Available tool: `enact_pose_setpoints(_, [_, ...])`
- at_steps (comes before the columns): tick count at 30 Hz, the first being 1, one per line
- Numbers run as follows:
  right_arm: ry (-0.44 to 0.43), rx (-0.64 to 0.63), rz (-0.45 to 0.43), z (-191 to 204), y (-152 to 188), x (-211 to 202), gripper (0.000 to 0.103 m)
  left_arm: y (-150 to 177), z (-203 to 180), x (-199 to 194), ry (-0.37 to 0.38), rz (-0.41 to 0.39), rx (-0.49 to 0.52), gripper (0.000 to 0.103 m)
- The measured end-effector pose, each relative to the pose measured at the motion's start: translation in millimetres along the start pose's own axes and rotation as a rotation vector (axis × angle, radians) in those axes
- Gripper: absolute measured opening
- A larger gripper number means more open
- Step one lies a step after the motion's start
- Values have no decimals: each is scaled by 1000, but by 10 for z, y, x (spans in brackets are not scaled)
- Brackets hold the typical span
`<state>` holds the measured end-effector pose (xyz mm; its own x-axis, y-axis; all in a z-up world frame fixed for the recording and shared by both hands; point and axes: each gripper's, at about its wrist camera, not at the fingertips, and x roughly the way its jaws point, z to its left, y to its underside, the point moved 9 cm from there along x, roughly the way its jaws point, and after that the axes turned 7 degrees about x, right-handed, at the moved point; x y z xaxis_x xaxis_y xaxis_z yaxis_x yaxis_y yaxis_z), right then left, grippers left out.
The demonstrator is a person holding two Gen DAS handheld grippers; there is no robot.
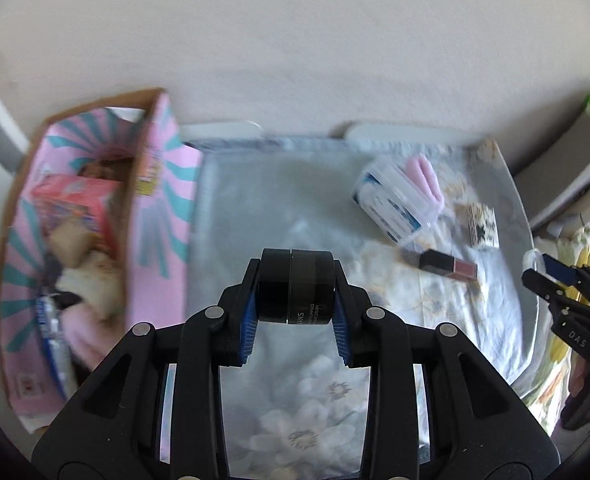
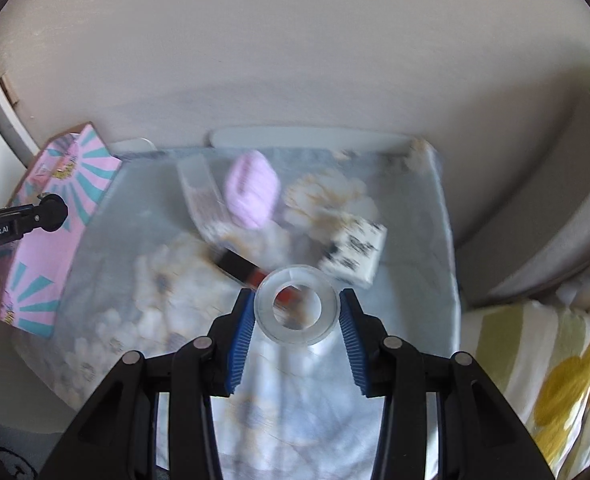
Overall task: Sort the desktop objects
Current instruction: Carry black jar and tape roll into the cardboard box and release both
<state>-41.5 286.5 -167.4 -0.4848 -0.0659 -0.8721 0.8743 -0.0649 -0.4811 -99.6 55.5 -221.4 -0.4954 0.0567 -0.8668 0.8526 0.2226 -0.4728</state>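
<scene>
My left gripper (image 1: 296,280) is shut on a black round jar (image 1: 296,286), held above the flowered cloth (image 1: 295,200). My right gripper (image 2: 297,308) is shut on a clear tape ring (image 2: 297,307) and also shows at the right edge of the left wrist view (image 1: 543,266). On the cloth lie a black and pink lipstick (image 1: 447,266) (image 2: 241,266), a clear plastic case (image 1: 395,204) (image 2: 201,196), a pink item (image 1: 425,176) (image 2: 253,194) and a small white patterned box (image 1: 482,226) (image 2: 353,254).
A pink and teal cardboard box (image 1: 159,184) (image 2: 47,232) stands open at the left with several items inside. A wall (image 1: 295,40) lies behind the cloth. A yellow patterned fabric (image 2: 555,380) sits at the right.
</scene>
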Motion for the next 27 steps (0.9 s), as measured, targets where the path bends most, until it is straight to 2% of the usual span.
enact_pose_setpoints(6, [-58, -84, -18, 540, -260, -24, 39, -25, 456, -358, -33, -49, -69, 28])
enact_pose_setpoints(13, [-159, -233, -58, 1435, -631, -95, 39, 150, 1008, -592, -74, -68, -171, 28])
enact_pose_setpoints(18, [-242, -375, -61, 2173, -801, -79, 39, 298, 1311, -644, -108, -67, -233, 28])
enact_pose_setpoints(27, [-390, -598, -27, 3349, -883, 58, 39, 508, 1647, -570, -129, -45, -317, 28])
